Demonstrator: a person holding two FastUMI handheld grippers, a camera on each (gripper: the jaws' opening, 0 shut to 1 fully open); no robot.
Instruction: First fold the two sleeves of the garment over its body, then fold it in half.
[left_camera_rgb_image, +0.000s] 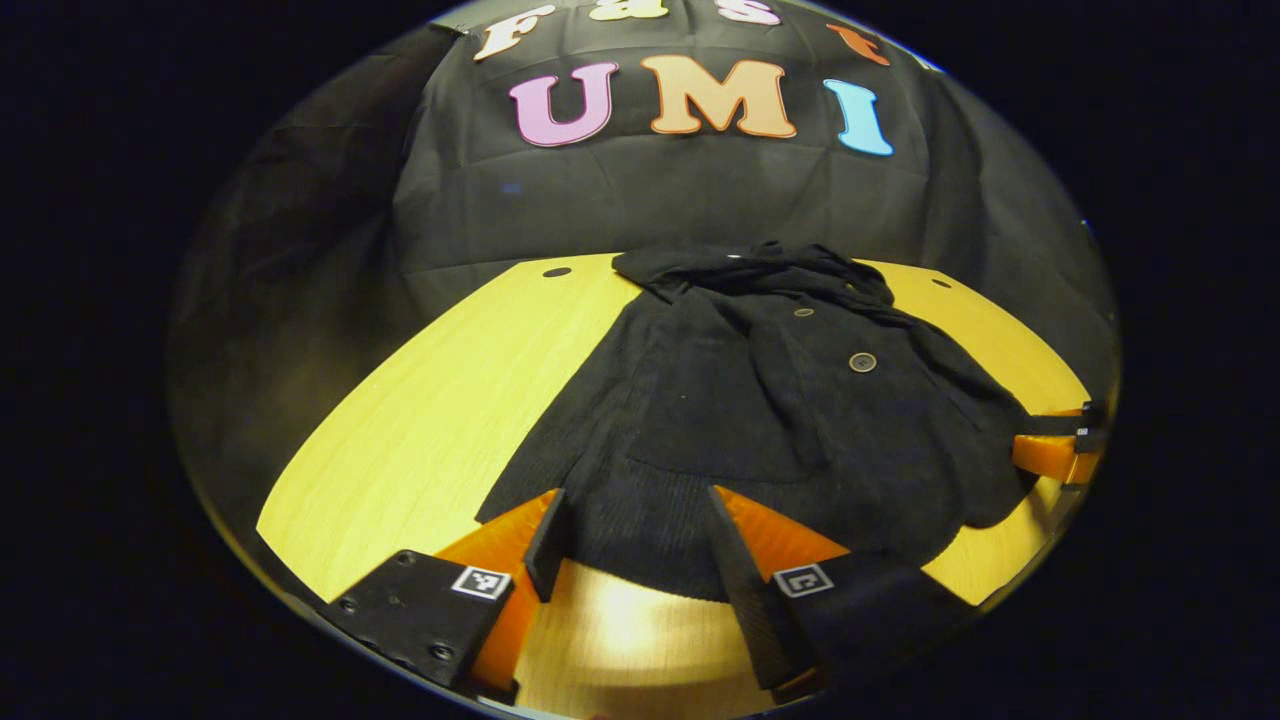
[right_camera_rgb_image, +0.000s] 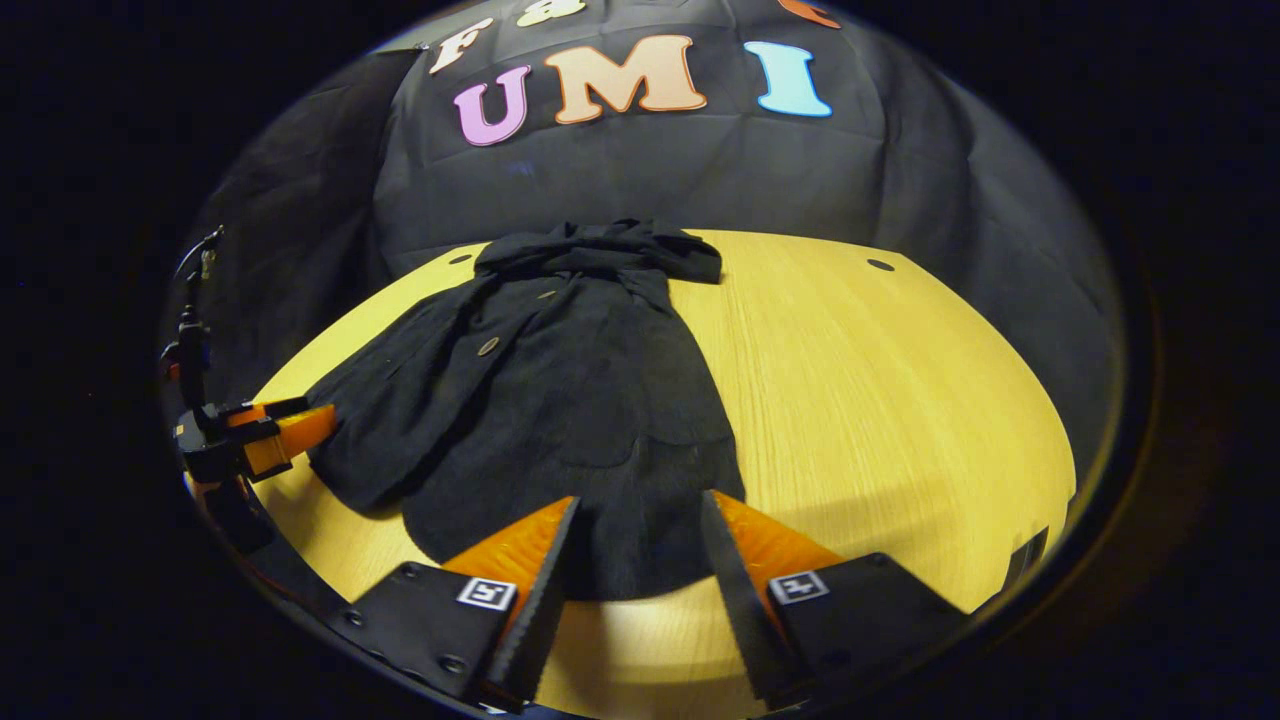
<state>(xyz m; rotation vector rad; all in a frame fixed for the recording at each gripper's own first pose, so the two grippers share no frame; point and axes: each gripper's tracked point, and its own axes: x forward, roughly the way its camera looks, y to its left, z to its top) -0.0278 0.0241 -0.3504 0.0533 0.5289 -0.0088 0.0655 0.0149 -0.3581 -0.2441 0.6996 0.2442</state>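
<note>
A wooden table (right_camera_rgb_image: 900, 400) curves across both views, backed by a black cloth wall (right_camera_rgb_image: 620, 170). A black buttoned coat (right_camera_rgb_image: 560, 400) lies flat on it, collar at twelve o'clock, hem at six. Both sleeves appear already folded over the body, though the dark cloth makes this hard to confirm.

In the right gripper view, the right gripper (right_camera_rgb_image: 630, 560) hovers at six o'clock with its jaws spread wide over the hem. The left gripper (right_camera_rgb_image: 300, 425) shows at nine o'clock, beside the coat's edge. In the left gripper view, the left gripper (left_camera_rgb_image: 635, 540) also hovers at the hem with its jaws spread.

The likely next move is gripping the hem to fold the coat in half. A shallow pinch could catch only the top layer, so the folded sleeves might slide out. Uneven lifting between the two hands could skew the fold. Nothing else sits on the table to block the fold.
</note>
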